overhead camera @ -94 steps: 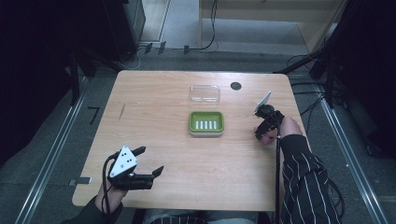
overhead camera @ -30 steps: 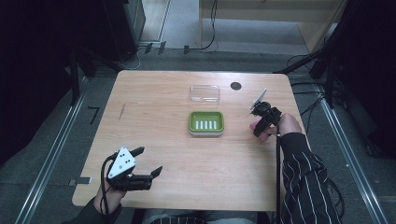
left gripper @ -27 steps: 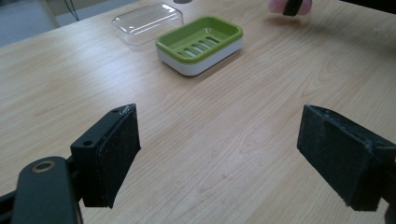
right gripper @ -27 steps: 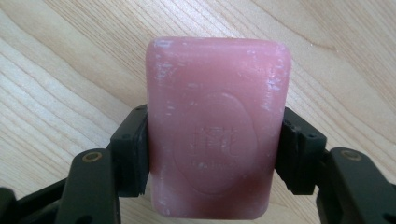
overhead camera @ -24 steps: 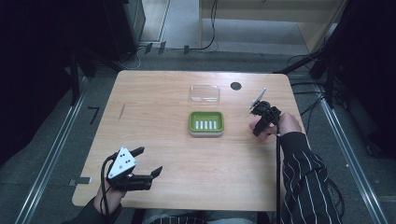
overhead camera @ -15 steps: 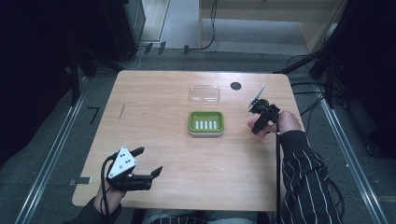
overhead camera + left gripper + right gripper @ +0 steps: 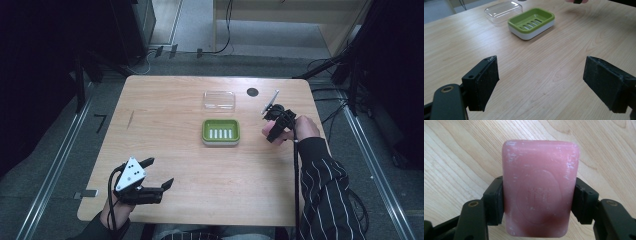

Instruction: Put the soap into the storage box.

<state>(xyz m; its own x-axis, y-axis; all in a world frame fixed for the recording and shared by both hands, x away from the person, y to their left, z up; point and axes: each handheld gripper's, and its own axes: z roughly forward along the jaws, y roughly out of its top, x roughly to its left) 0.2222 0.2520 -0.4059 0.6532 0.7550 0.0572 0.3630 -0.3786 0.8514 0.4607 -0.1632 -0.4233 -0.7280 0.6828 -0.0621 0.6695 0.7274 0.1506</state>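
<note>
My right gripper (image 7: 537, 202) is clamped on the pink soap bar (image 7: 540, 187), both pads pressing its long sides, and I hold it just above the table (image 7: 165, 130) near the right edge. Over the last few seconds that hand has drifted only slightly toward the far edge, so I judge the bar is picked up and the carry to the green soap dish (image 7: 221, 132) has barely begun; the dish sits mid-table, well apart from the soap, with its clear lid (image 7: 219, 100) just beyond it. My right hand (image 7: 300, 127) is cocked so the gripper points at the wood. My left gripper (image 7: 156, 172) rests by the near-left corner, jaws wide, holding nothing.
</note>
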